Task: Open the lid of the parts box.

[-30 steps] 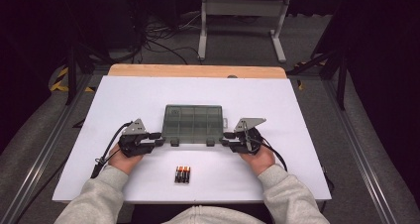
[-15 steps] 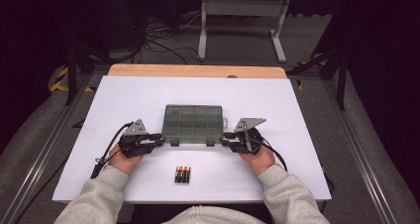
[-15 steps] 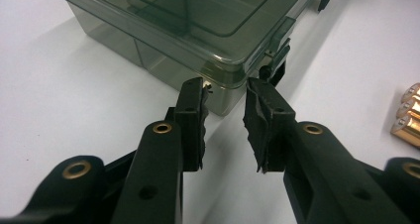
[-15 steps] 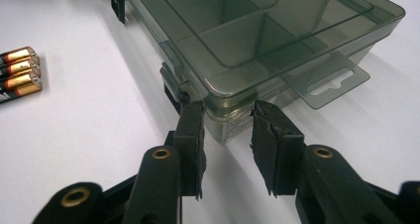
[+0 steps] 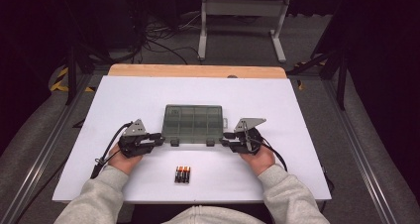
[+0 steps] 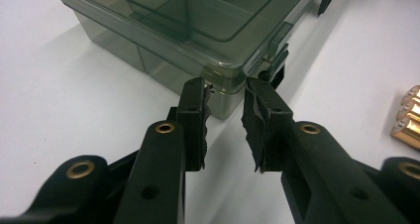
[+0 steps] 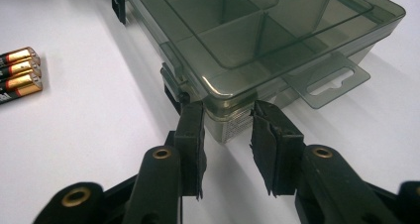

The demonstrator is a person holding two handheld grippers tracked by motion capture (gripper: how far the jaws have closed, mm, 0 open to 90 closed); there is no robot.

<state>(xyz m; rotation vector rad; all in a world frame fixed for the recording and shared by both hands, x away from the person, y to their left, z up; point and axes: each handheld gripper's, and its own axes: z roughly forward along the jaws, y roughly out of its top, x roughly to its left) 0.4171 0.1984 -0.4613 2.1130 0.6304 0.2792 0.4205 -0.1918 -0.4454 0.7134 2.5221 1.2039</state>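
Observation:
A smoky clear organizer box [image 5: 193, 122] with a closed lid and divided compartments lies mid-table. My left gripper [image 5: 161, 139] is at its near left corner. In the left gripper view, the jaw tips [image 6: 226, 87] bracket that corner of the box [image 6: 188, 16] and touch both walls beside a black latch [image 6: 275, 60]. My right gripper [image 5: 225, 139] is at the near right corner. In the right gripper view, its tips [image 7: 228, 112] close on that corner of the box [image 7: 257, 30] the same way. A few batteries [image 5: 182, 174] lie side by side in front of the box.
The white table [image 5: 297, 110] has open surface all round the box. The batteries [image 6: 408, 117] lie close to the person's side, between both hands. A hang tab [image 7: 329, 80] sticks out of the box's right end. A metal stand and cables sit on the floor beyond.

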